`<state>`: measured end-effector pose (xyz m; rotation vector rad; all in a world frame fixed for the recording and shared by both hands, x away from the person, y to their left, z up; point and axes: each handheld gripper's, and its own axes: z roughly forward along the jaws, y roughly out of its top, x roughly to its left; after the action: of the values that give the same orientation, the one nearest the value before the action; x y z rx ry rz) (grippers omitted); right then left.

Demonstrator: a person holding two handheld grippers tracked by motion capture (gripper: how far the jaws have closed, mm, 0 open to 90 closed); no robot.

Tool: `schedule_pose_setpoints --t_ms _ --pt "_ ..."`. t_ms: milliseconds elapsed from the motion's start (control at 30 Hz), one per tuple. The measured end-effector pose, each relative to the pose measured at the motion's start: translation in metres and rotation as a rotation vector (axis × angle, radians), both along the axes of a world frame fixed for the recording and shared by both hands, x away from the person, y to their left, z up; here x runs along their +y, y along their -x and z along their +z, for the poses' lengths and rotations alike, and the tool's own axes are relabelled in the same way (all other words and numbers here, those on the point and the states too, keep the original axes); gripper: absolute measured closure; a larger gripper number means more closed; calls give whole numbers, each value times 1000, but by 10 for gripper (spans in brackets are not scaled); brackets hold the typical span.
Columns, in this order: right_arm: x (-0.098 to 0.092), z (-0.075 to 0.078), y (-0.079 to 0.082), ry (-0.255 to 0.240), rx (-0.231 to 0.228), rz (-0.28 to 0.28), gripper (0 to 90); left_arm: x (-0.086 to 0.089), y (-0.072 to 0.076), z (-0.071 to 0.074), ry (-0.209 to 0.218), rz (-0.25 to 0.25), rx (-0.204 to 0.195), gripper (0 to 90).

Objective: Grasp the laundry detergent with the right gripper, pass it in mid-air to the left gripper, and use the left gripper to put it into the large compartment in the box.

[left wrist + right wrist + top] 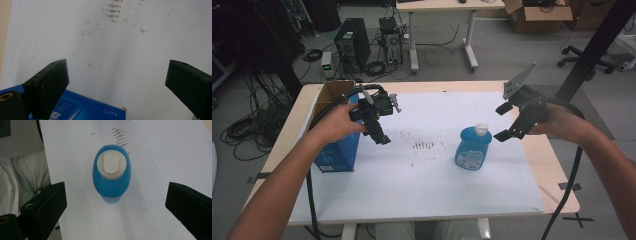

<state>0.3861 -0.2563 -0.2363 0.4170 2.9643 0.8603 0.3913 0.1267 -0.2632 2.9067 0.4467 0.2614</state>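
The right gripper hangs above the table with its jaws spread wide and nothing between them, and just ahead of it and below stands the blue bottle, upright on the white mat. In the right gripper view the bottle sits between the two jaws but farther out, its white cap facing the camera, so the line-up looks good. My read is that a grab on the bottle is the step in hand, and to do it well the gripper should drop straight until the jaws bracket the blue body below the cap, then close on the narrow sides, since the body looks oval from above and the broad faces may slip. Over on the other side, the left gripper is equally wide open and empty, held above the mat with the blue box just behind and under it; its own view catches the box's edge by the near jaw.
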Motion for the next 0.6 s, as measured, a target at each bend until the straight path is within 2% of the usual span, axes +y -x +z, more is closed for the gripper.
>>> schedule_pose_setpoints --t_ms 600 --pt "-21 -27 4 -62 9 -33 37 0 -1 0 2 6 -1 53"
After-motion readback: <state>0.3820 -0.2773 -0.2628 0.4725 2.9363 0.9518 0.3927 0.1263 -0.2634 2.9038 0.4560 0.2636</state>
